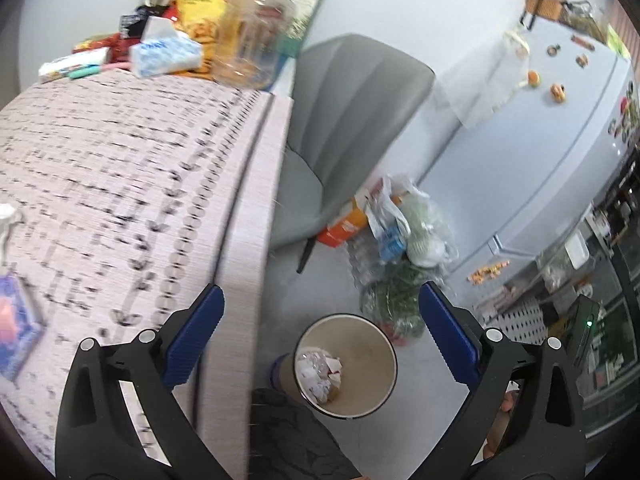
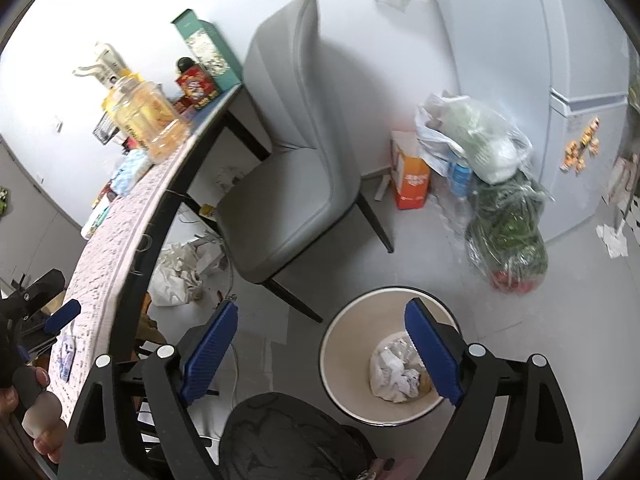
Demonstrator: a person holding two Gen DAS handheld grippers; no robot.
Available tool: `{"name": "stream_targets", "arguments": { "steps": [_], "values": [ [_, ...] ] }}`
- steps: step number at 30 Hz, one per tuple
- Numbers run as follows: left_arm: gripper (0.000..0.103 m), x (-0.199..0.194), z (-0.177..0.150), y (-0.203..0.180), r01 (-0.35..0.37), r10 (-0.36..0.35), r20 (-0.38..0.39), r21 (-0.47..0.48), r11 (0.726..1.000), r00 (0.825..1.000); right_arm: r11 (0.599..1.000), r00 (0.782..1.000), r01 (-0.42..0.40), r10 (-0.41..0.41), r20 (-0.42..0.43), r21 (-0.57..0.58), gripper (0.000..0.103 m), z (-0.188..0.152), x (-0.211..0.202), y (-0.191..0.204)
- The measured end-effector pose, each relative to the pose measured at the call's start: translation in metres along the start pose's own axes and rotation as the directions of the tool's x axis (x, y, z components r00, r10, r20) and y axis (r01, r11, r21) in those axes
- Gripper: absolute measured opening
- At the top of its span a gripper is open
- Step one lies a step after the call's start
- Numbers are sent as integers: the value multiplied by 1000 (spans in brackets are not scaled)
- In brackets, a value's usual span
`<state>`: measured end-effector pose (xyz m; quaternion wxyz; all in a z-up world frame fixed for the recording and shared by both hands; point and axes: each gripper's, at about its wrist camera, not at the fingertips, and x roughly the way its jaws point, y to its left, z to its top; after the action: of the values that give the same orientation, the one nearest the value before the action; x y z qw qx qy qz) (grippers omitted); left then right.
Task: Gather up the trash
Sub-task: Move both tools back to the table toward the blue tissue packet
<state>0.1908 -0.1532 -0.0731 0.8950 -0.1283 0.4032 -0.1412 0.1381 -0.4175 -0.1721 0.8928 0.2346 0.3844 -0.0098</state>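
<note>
A beige round bin (image 1: 370,354) stands on the floor beside the table, with crumpled white paper and wrappers (image 1: 318,372) at its bottom. My left gripper (image 1: 320,286) hangs open above the table's edge and the bin, nothing between its blue pads. My right gripper (image 2: 320,303) is also open and empty, high over the same bin (image 2: 346,360) and its trash (image 2: 394,372). On the patterned tablecloth (image 1: 120,152) lie a crumpled white tissue (image 1: 6,214) and a blue wrapper (image 1: 16,324). One blue pad of the left gripper (image 2: 62,314) shows at the far left of the right wrist view.
A grey chair (image 2: 288,168) stands by the table. Bags of vegetables (image 2: 508,232) and an orange box (image 2: 412,176) sit on the floor by the fridge (image 1: 560,128). A jar (image 1: 248,40), tissue pack (image 1: 164,54) and snack boxes crowd the table's far end. A person's dark knee (image 2: 280,440) is below.
</note>
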Motion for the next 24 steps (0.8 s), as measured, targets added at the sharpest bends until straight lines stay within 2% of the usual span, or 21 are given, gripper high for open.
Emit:
{"name": "stream_targets", "arguments": {
  "steps": [11, 24],
  "values": [
    [97, -50, 6, 55, -54, 61, 95, -74, 996, 994, 994, 998, -46, 49, 25, -97, 93, 7, -7, 61],
    [97, -91, -3, 131, -189, 200, 121, -97, 977, 972, 971, 994, -112, 114, -5, -209, 94, -8, -4, 131]
  ]
}}
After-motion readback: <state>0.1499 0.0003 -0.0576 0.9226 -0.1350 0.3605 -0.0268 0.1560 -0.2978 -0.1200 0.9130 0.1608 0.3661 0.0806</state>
